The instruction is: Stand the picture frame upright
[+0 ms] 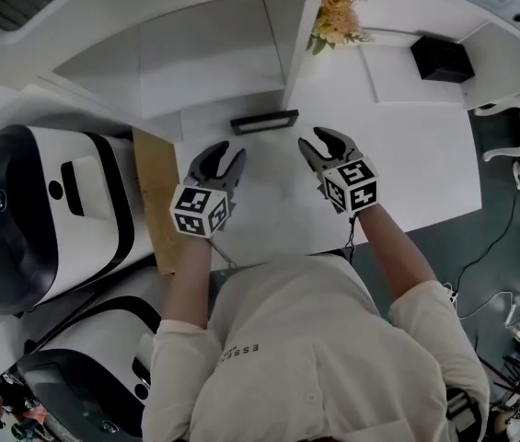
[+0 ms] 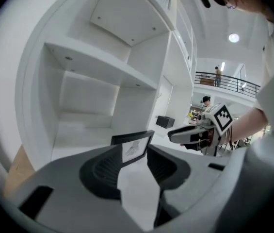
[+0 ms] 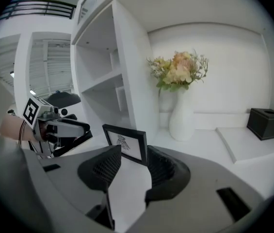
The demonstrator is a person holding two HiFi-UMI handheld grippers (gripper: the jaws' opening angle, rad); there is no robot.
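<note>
The black picture frame (image 1: 264,122) stands upright on the white table (image 1: 425,155), close to the shelf unit. Its picture side faces me in the left gripper view (image 2: 133,147) and in the right gripper view (image 3: 125,142). My left gripper (image 1: 229,155) hovers just short of the frame's left end, jaws open and empty (image 2: 136,166). On the other side, my right gripper (image 1: 319,141) sits near the frame's right end, also open with nothing between its jaws (image 3: 129,171). Neither touches the frame. Each gripper shows in the other's view: the right one (image 2: 195,132), the left one (image 3: 61,130).
A white vase of flowers (image 1: 336,17) and a black box (image 1: 442,58) stand at the back right. White shelves (image 1: 213,53) rise behind the frame. A brown board (image 1: 156,201) and two big white machines (image 1: 48,210) lie left. The table's edge runs right.
</note>
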